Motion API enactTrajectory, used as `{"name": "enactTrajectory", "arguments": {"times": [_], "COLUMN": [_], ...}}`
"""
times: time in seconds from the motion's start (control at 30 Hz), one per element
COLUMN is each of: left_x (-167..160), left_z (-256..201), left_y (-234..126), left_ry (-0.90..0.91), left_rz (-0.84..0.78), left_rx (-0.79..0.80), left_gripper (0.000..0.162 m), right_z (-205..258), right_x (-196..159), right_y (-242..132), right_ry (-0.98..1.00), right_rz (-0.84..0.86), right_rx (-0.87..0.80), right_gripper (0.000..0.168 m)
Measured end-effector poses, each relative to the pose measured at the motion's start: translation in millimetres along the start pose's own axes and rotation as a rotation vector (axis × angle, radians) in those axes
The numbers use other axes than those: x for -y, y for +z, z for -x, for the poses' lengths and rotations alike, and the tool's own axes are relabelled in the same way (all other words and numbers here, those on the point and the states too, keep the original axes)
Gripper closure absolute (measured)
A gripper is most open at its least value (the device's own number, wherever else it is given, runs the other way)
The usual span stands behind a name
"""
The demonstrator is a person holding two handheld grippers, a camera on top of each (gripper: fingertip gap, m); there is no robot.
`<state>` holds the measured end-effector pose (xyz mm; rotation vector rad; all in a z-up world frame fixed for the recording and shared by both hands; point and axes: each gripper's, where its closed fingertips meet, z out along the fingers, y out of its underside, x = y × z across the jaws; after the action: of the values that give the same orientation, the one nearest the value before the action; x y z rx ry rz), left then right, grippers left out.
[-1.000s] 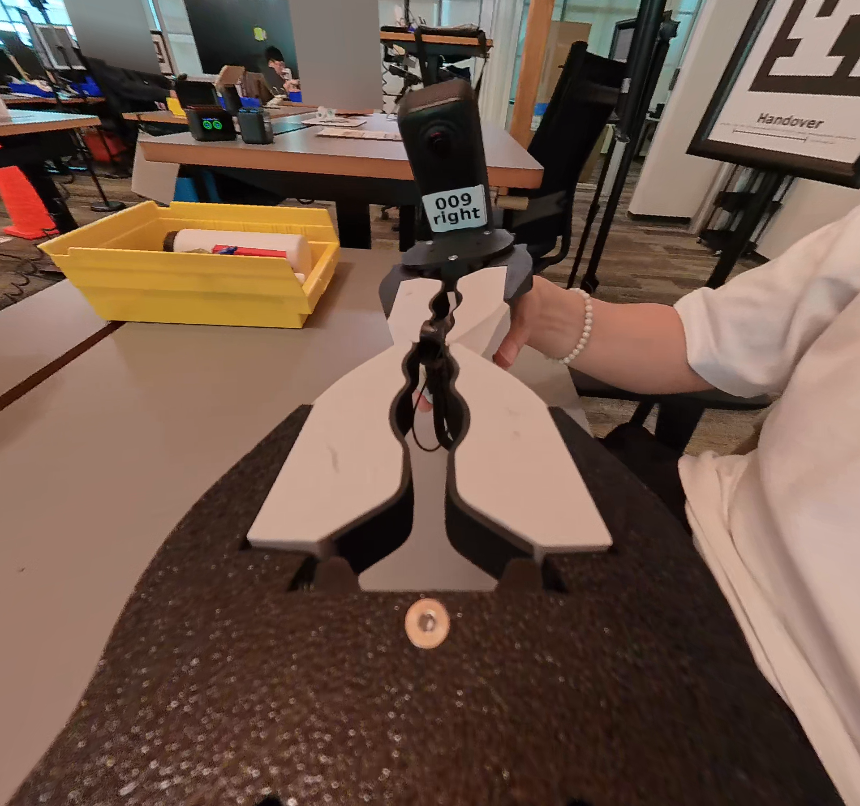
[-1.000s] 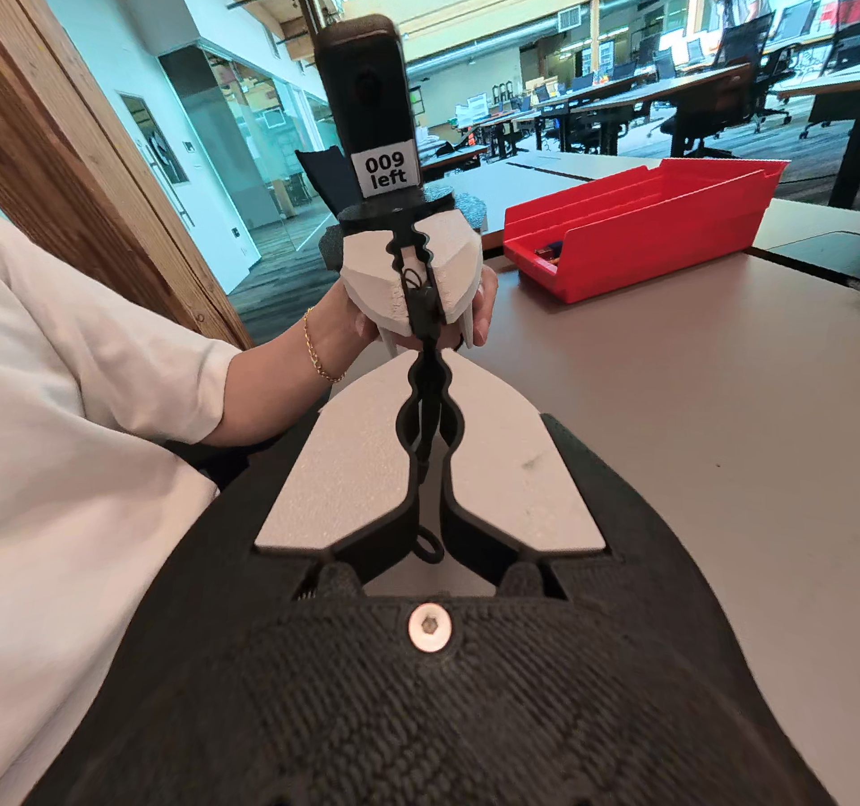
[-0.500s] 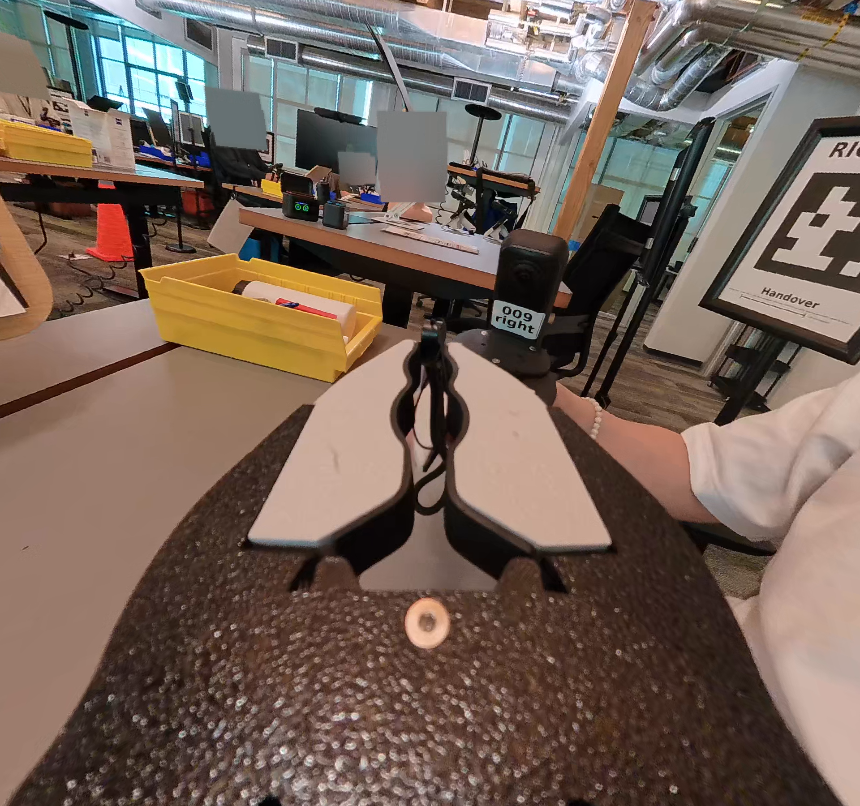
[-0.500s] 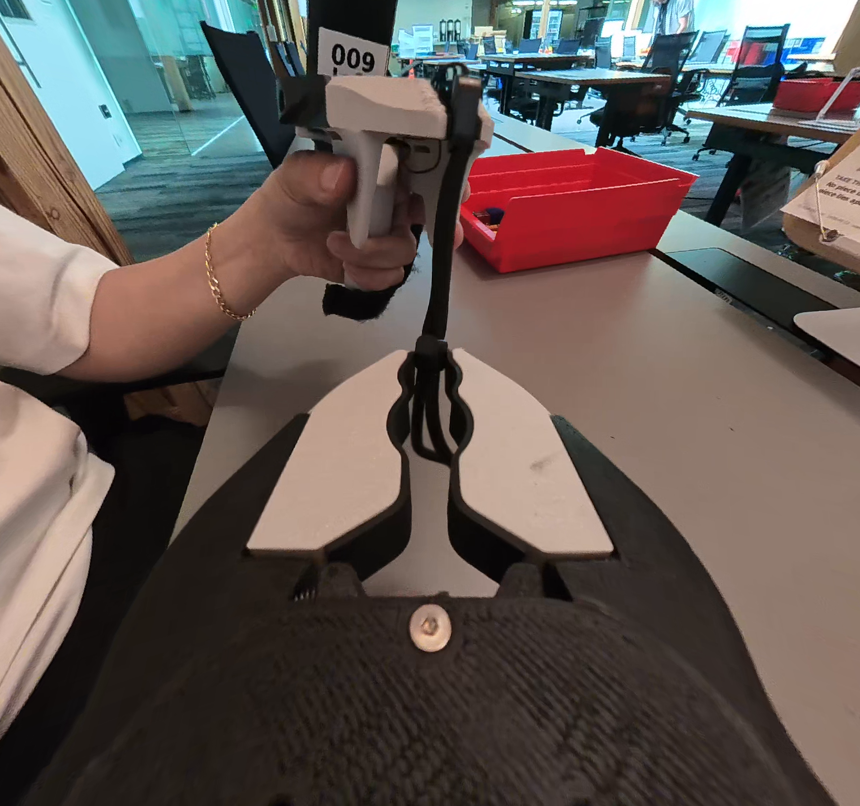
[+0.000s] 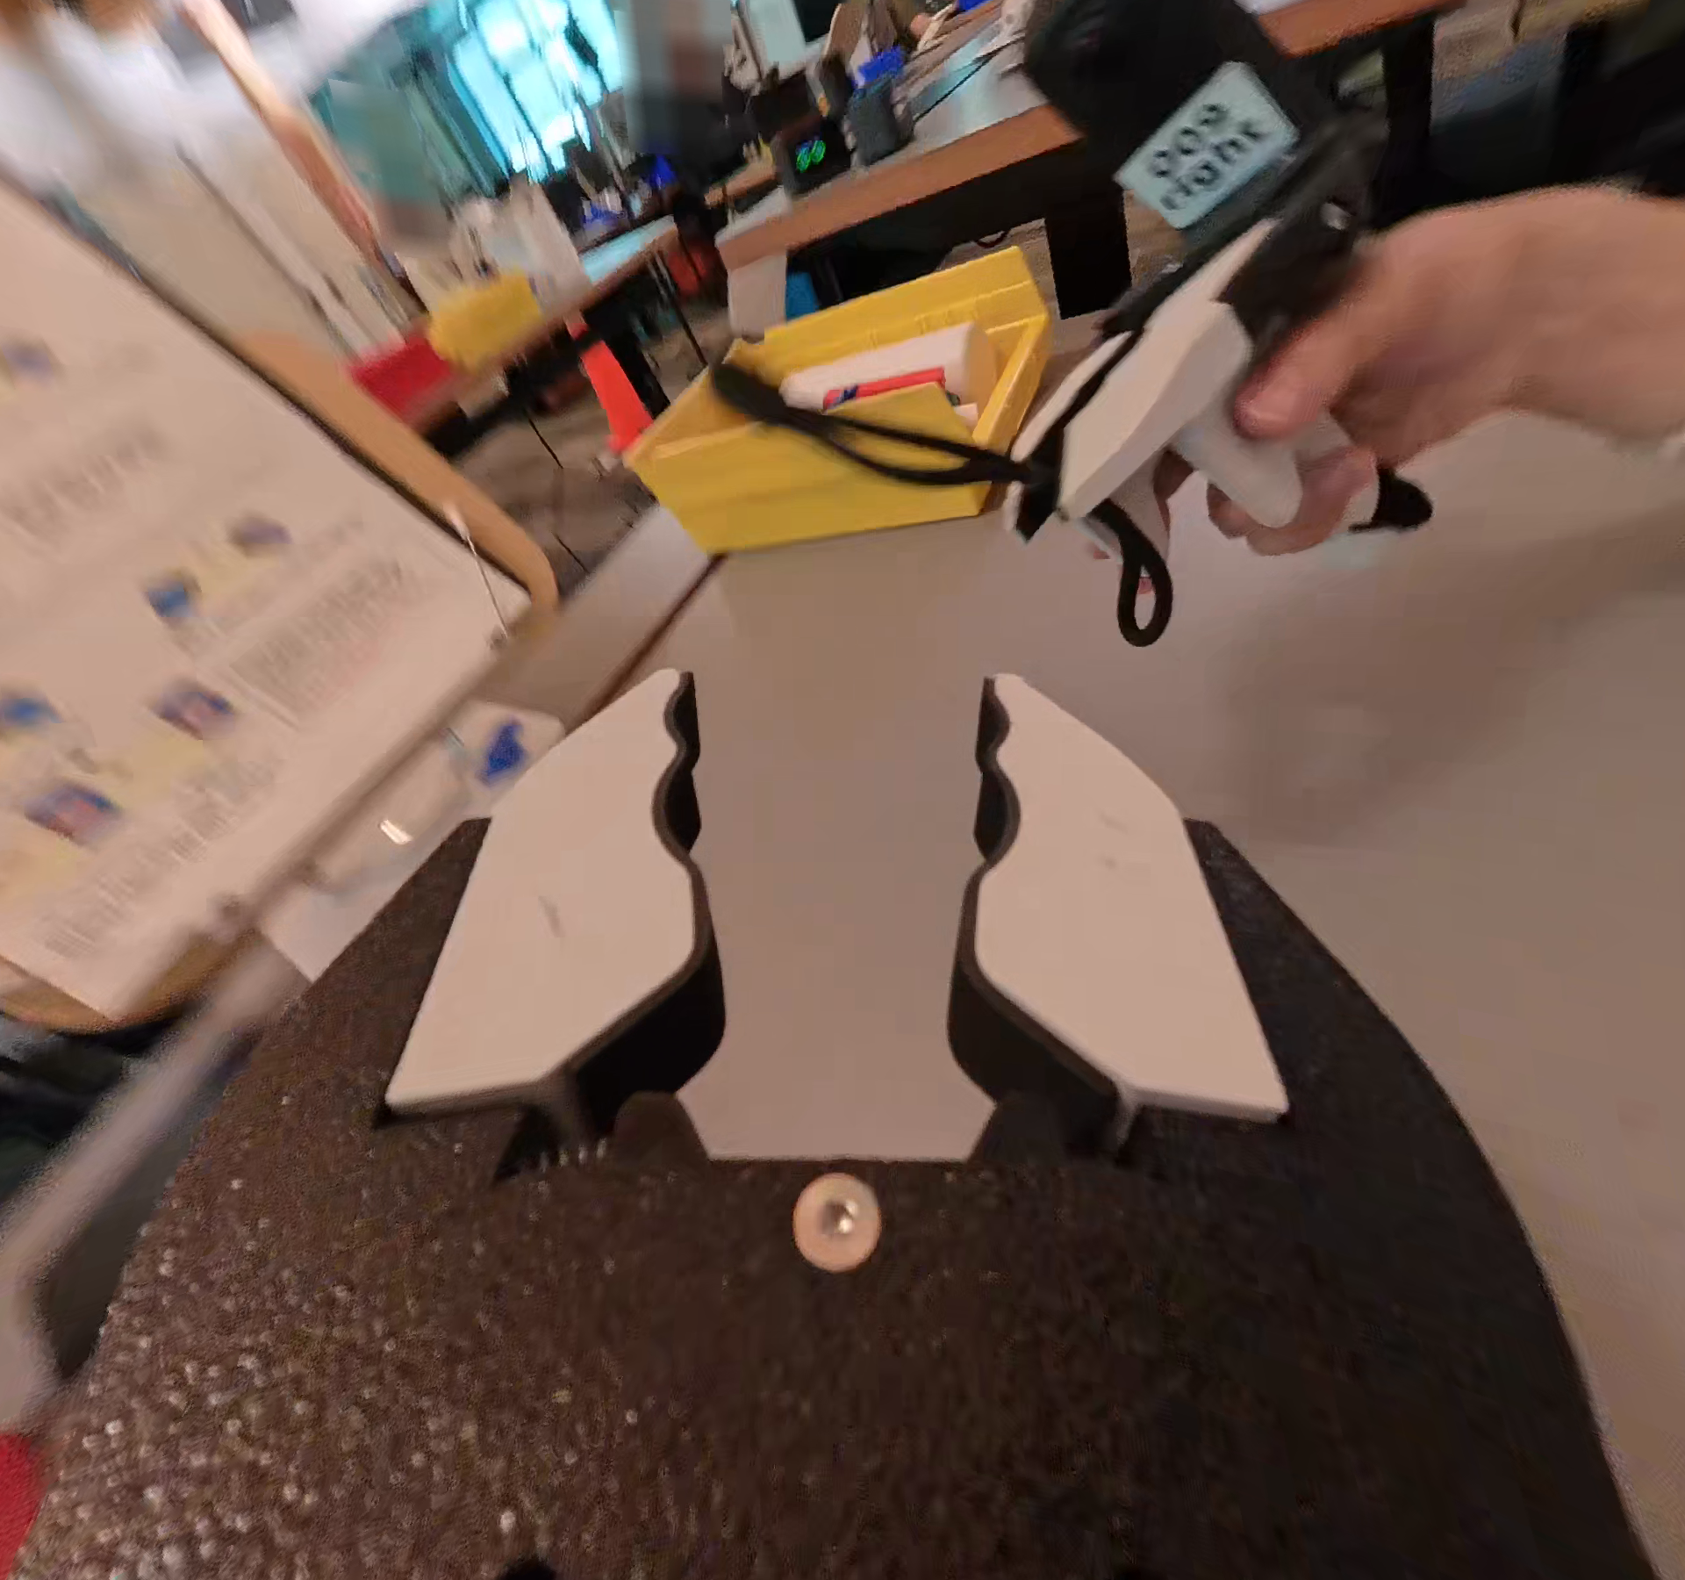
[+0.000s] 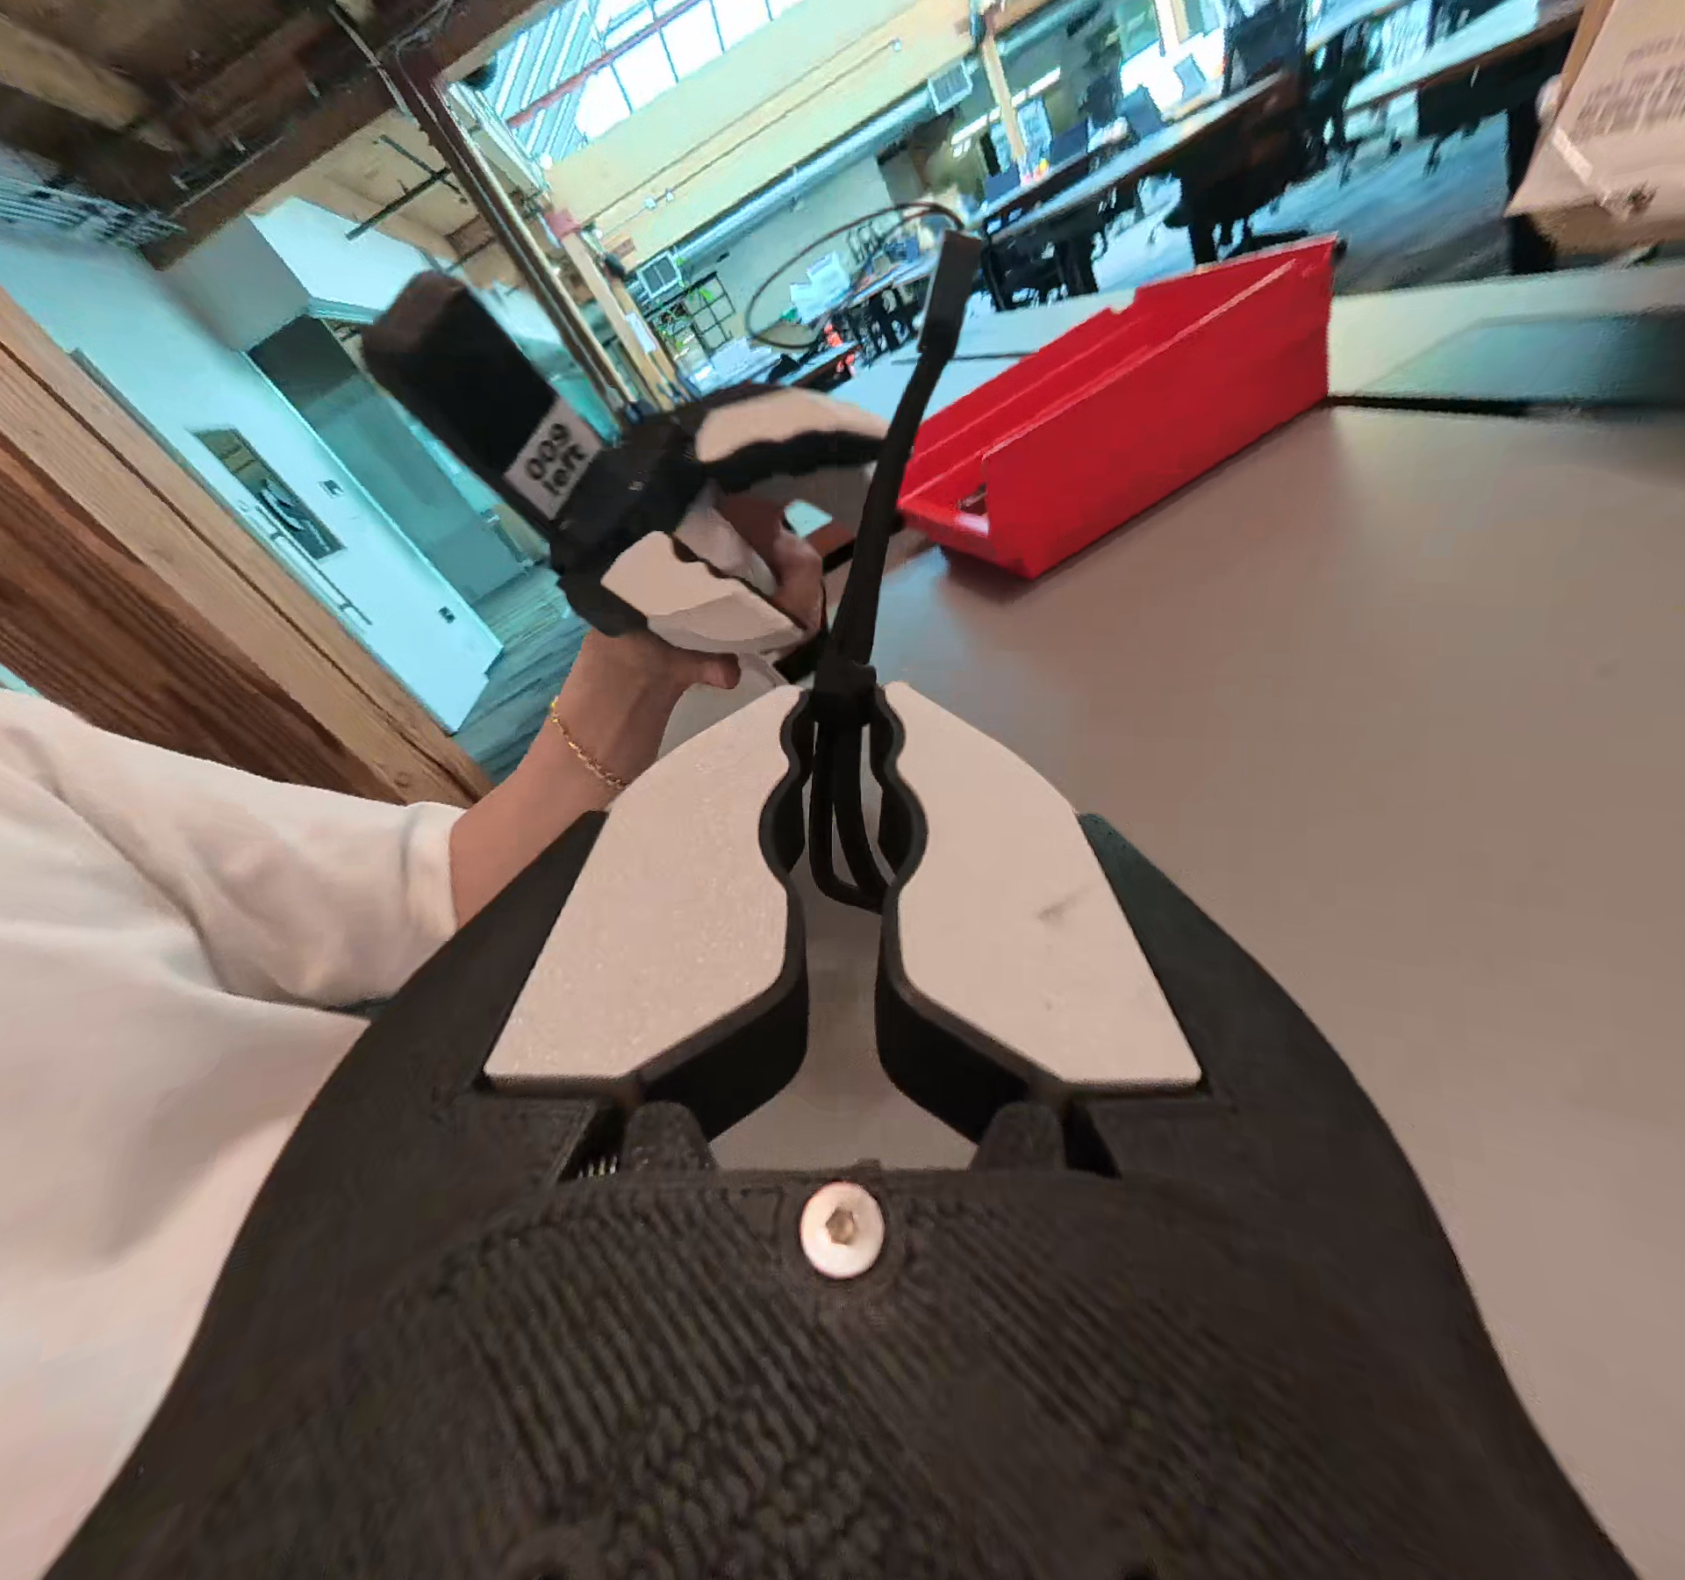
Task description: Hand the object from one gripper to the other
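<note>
The object is a black cord with a loop end [image 6: 880,515]. My right gripper [image 6: 843,697] is shut on it, with the loops pinched between its fingers and the stiff end sticking up and away. In the left wrist view the same cord [image 5: 866,442] trails left from the right gripper [image 5: 1039,478], with a loop hanging below it. My left gripper [image 5: 834,697] is open and empty above the grey table [image 5: 1368,807]. It also shows in the right wrist view [image 6: 821,533], tilted, jaws apart, just left of the cord and clear of it.
A yellow bin [image 5: 821,478] with a white roll stands at the table's far edge in the left wrist view. A red bin [image 6: 1140,442] stands at the back in the right wrist view. A paper-covered board [image 5: 182,624] leans close on the left. Tip to tip, the grippers are about 7 cm apart.
My left gripper has opened, let go of the cord and swung away. The right gripper stays shut on the cord and now holds it alone.
</note>
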<state>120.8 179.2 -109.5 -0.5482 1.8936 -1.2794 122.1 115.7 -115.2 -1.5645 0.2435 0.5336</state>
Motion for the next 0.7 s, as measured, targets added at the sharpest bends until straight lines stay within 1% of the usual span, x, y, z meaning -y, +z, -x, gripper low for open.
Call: {"name": "enactTrajectory", "arguments": {"times": [0.07, 0.2, 0.33, 0.4, 0.43, 0.47, 0.5, 0.53, 0.6, 0.7], "left_x": [10.6, 17.3, 4.0, 1.7, 0.7, -0.3, -1.3, -1.7, -1.5, 2.0], "left_z": [-14.3, -37.8, -39.0, -35.9, -34.0, -32.6, -32.6, -32.6, -30.3, -23.0], "left_y": [2.2, 12.5, 26.3, 30.1, 31.6, 32.9, 34.3, 35.1, 36.0, 34.9], "left_ry": [0.227, 0.652, 0.867, 0.963, 1.002, 1.032, 1.052, 1.060, 1.045, 0.940], "left_rz": [-0.024, -0.021, 0.090, 0.112, 0.121, 0.126, 0.123, 0.114, 0.103, 0.093], "left_rx": [0.019, 0.096, 0.177, 0.240, 0.270, 0.295, 0.307, 0.320, 0.345, 0.378], "left_gripper": [0.105, 0.116, 0.116, 0.119, 0.124, 0.132, 0.142, 0.158, 0.159, 0.160], "right_z": [-1.1, -0.3, 7.0, 10.5, 11.7, 13.1, 14.2, 14.1, 11.7, 7.3], "right_x": [-5.0, -16.6, -26.2, -30.0, -31.1, -32.8, -33.2, -32.7, -32.0, -24.5], "right_y": [0.5, 2.7, 5.9, 8.0, 9.0, 10.0, 10.8, 11.3, 11.0, 8.6], "right_ry": [0.031, 0.083, 0.168, 0.181, 0.187, 0.191, 0.191, 0.192, 0.183, 0.114], "right_rz": [0.033, 0.100, 0.146, 0.165, 0.170, 0.180, 0.181, 0.175, 0.168, 0.124], "right_rx": [0.004, 0.013, 0.078, 0.100, 0.105, 0.113, 0.119, 0.117, 0.103, 0.078], "right_gripper": [0.157, 0.157, 0.157, 0.157, 0.157, 0.158, 0.157, 0.157, 0.157, 0.154]}}
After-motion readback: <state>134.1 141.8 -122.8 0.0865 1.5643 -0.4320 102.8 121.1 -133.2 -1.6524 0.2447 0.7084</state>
